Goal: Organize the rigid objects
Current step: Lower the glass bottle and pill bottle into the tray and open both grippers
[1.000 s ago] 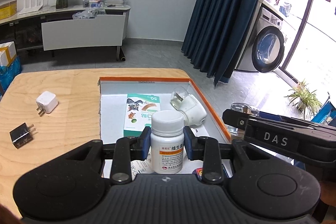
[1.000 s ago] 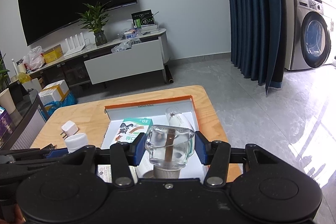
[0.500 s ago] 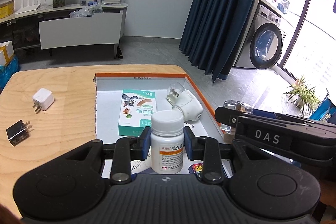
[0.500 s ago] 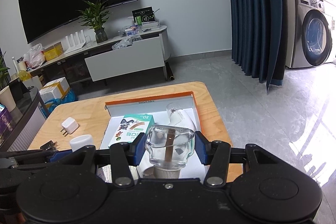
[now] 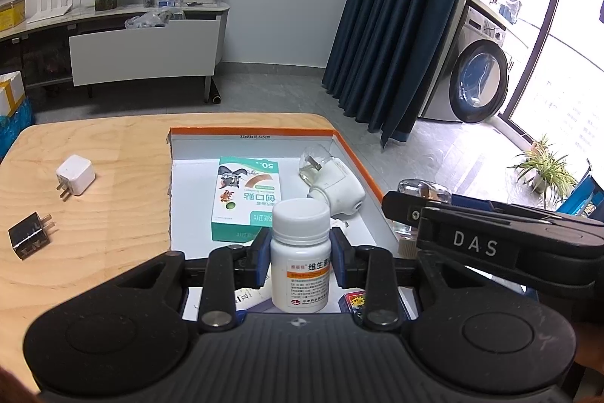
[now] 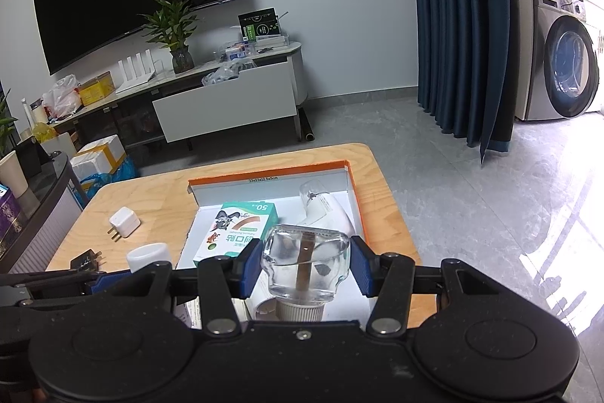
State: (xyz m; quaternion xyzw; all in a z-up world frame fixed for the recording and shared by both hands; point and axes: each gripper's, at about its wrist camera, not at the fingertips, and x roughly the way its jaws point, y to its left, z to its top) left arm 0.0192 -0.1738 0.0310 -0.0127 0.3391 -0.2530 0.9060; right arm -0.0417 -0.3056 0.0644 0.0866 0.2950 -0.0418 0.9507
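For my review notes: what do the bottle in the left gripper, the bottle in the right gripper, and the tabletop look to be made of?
White pill bottle: opaque, smooth white plastic by its look, with a matching cap and a printed paper label.
Clear bottle: probably glass; it is see-through with bright glints, a brown wick inside and a ribbed pale cap.
Table: light wood or wood veneer, matte, with visible grain.

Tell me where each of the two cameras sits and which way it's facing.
Left wrist: behind the left gripper, looking down over the pill bottle it grips to the open box; the right gripper enters from the right.
Right wrist: behind the right gripper, looking over its clear glass bottle toward the same box; the left gripper shows lower left.
Shared: box, green carton, white charger, black charger.
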